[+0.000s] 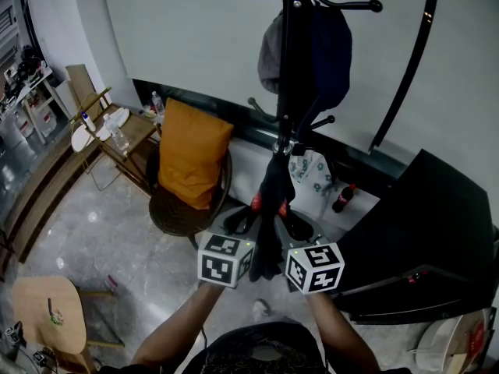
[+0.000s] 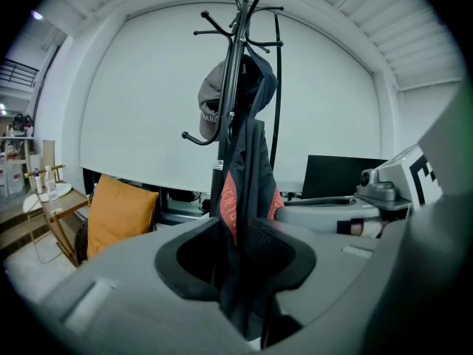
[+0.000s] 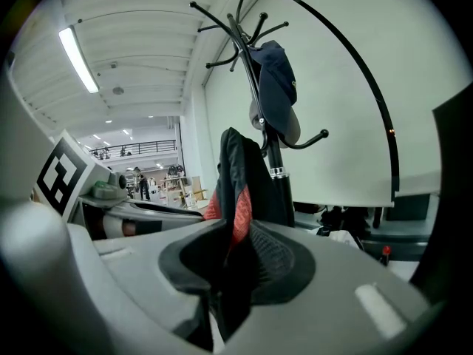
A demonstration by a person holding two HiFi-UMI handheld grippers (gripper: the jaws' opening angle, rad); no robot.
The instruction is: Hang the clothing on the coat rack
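Two grippers, left gripper and right gripper, both pinch the garment right beside the coat rack, near its lower hook. My worry: bunched cloth misses the hook, slips off on release.

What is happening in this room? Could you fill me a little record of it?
Setting: indoor room, coat rack before a white wall
Garment: dark clothing with red patches, hanging along the rack's pole
Left gripper: shut on the clothing
Right gripper: shut on the clothing
Already on rack: grey cap, dark blue cap
Nearby: orange cushion on a chair
Unclear: whether the clothing is hooked yet
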